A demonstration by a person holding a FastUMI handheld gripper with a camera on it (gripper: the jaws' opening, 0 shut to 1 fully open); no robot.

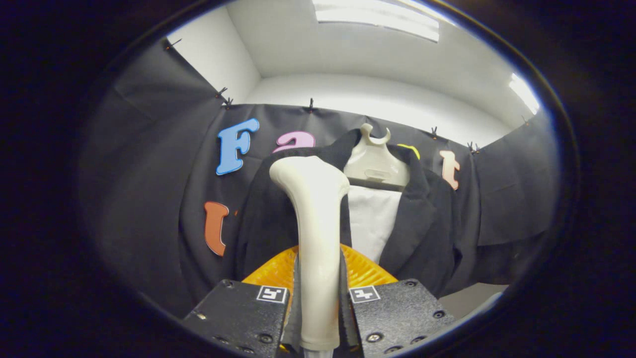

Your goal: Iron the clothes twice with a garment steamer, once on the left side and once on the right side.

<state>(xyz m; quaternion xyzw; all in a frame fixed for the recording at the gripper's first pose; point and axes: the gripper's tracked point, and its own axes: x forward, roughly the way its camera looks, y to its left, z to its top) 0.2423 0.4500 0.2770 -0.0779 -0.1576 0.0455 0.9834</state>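
Note:
A cream garment steamer (pixel 318 233) stands upright between my fingers, its handle clamped from both sides by my gripper (pixel 319 298). Its head rises in front of the left front panel of a black jacket (pixel 427 219). The jacket hangs open on a cream hanger (pixel 375 164) against the booth wall, with a white panel (pixel 373 221) showing between its lapels. Whether the steamer head touches the cloth I cannot tell.
An orange ribbed thing (pixel 365 271) sits just behind the steamer handle, low in front of the jacket. Black cloth walls close the booth on both sides. A strip of grey tabletop (pixel 472 298) shows beyond my right finger.

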